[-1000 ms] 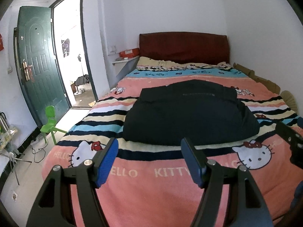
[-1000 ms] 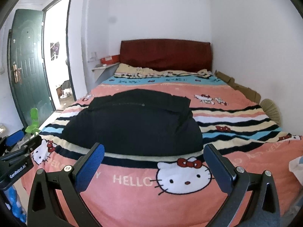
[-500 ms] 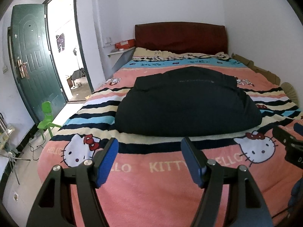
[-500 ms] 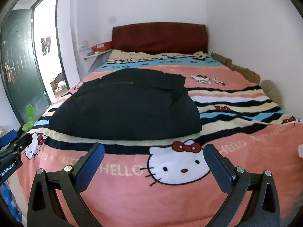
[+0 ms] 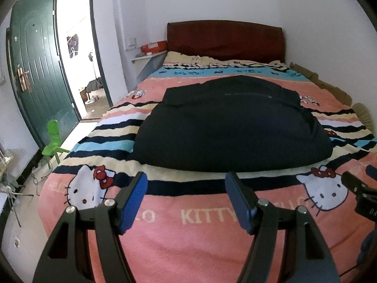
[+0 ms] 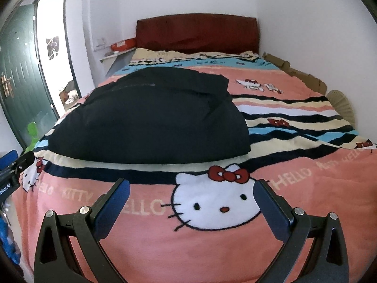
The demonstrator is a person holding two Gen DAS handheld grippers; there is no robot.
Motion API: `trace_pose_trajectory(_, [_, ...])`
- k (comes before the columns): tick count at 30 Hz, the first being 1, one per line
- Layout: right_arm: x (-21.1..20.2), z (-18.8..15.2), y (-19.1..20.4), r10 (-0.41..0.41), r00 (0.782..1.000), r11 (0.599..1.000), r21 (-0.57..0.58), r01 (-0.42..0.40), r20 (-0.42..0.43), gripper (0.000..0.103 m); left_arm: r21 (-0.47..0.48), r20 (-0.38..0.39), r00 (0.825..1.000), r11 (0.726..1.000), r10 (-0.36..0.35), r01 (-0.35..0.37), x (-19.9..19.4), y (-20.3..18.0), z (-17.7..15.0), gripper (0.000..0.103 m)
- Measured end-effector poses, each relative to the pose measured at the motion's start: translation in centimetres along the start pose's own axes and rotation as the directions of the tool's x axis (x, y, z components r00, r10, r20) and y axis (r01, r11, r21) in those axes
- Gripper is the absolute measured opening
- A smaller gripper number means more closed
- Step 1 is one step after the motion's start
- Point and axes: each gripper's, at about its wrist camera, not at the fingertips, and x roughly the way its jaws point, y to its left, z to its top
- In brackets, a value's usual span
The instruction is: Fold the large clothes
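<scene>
I have brought both grippers closer to the folded black jacket [image 5: 232, 127] on the Hello Kitty blanket [image 5: 188, 231], my left gripper [image 5: 186, 199] and right gripper [image 6: 192, 204] spread wide, holding nothing.

We are seeing daylight glaring through the doorway [image 5: 77, 54] at ten o'clock, fisheye edges bending and darkening, the right view blurring slightly.

Right hand-held gripper [image 6: 192, 194]: jaws spread wide, blue pads, empty, above the blanket's near end.
Garment [image 6: 150, 118]: black, bulky, folded, lying mid-bed toward the left.
Blanket [image 6: 294, 127]: pink with stripes and a cat face, covering the bed.
Headboard [image 6: 198, 33]: dark red, against the white wall.
Left hand-held gripper [image 6: 11, 174]: just at the left edge.
Door [image 6: 18, 89]: green, open.
</scene>
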Motion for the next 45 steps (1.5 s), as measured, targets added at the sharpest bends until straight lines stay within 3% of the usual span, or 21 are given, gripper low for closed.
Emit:
trace_pose_trajectory(16, [2.4,0.0,-0.2,-0.036,0.998,0.999,-0.005,0.036,-0.060,0.102,0.004,-0.056,0.998,1.000,-0.014,0.015,2.9,0.5,-0.8,0.067])
trace_pose_trajectory(45, [3.8,-0.9,-1.7,-0.036,0.995,0.999,0.016,0.037,-0.094,0.102,0.025,-0.083,0.997,1.000,0.003,0.000,3.9,0.1,-1.1,0.067])
